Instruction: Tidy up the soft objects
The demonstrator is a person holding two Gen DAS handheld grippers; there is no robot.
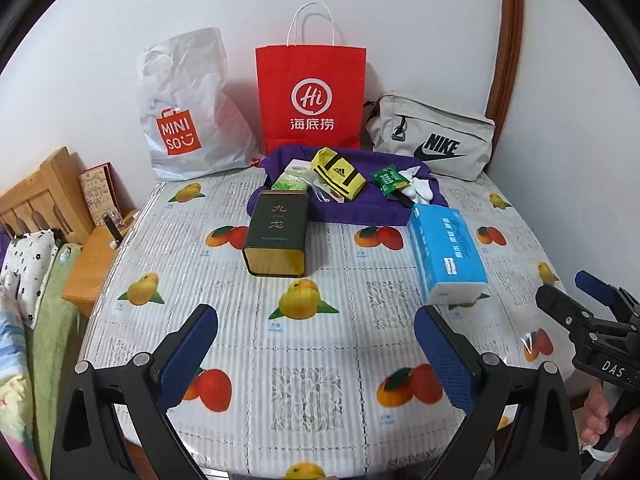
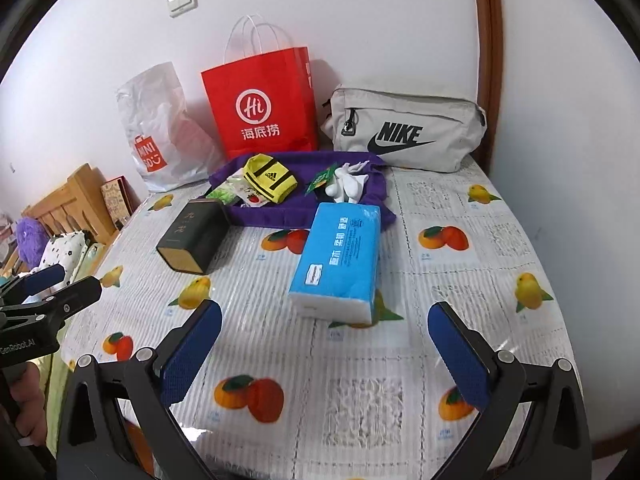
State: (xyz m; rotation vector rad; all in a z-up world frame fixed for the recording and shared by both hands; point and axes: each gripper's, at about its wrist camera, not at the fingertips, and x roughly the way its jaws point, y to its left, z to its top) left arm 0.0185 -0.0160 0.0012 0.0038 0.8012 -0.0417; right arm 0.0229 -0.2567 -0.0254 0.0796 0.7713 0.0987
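Both of my grippers hung wide and empty, the left gripper [image 1: 316, 356] facing the dark tin [image 1: 277, 235], the right gripper [image 2: 325, 356] facing the blue tissue pack [image 2: 338, 258], so I judged a slow squeeze across its soft narrow sides best.

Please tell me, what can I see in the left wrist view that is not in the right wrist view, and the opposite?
Only the left wrist view shows the full MINISO logo on the white plastic bag and the small items on the wooden nightstand.

Only the right wrist view shows a fluffy purple toy by the headboard.

Both show the red paper bag, grey Nike bag, purple cloth, dark tin, blue tissue pack, and both hand-held grippers, left and right, open and empty.
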